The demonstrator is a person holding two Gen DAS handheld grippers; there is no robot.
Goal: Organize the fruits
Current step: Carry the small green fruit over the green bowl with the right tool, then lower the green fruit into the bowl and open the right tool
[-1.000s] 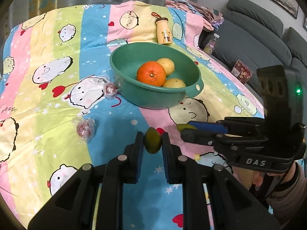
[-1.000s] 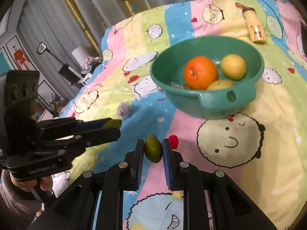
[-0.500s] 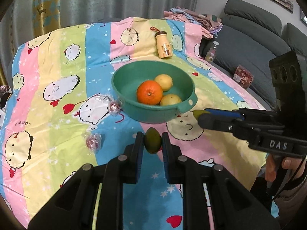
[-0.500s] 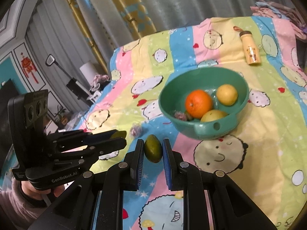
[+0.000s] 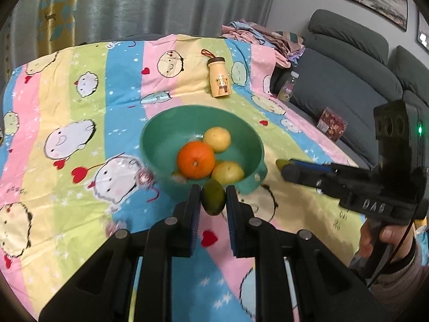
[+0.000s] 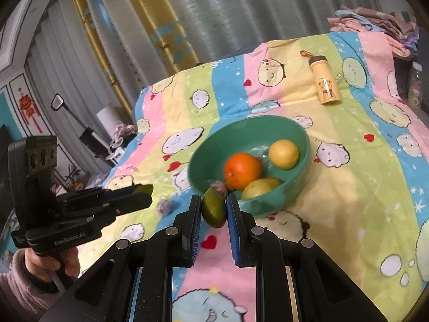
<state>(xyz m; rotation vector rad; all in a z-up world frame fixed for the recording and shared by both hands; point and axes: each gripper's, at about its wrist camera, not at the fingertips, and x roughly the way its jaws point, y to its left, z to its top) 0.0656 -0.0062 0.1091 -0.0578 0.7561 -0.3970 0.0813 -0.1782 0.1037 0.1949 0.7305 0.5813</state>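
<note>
Black plastic fills the bottom of both wrist views, where each gripper's jaws are clamped on a small green fruit. In the left wrist view the left gripper [image 5: 213, 197] pinches its green fruit [image 5: 213, 197] at lower centre, just before the near rim of the bowl [image 5: 158, 134]; the right gripper [image 5: 285, 165] reaches in from the right edge, held by a hand [image 5: 386, 238], with a sliver of green showing at its tip. In the right wrist view the right gripper [image 6: 213, 209] holds the second green fruit [image 6: 213, 209] at lower centre, and the left gripper [image 6: 146, 191] enters from the left edge, also green at the tip. Beyond the jaws the green bowl sits mid-frame on a striped cartoon cloth [image 5: 80, 123] over the worktop, holding an orange [image 5: 196, 159] and two yellow fruits [image 5: 217, 139], one behind the orange and one in front. Foil-wrapped sweets [image 5: 146, 178] lie on the cloth left of the bowl, blurred. Farther back a yellow bottle [image 5: 219, 81] stands upright. Grey curtains [image 5: 161, 2] hang behind, and a grey sofa [image 5: 348, 80] sits at upper right.
</note>
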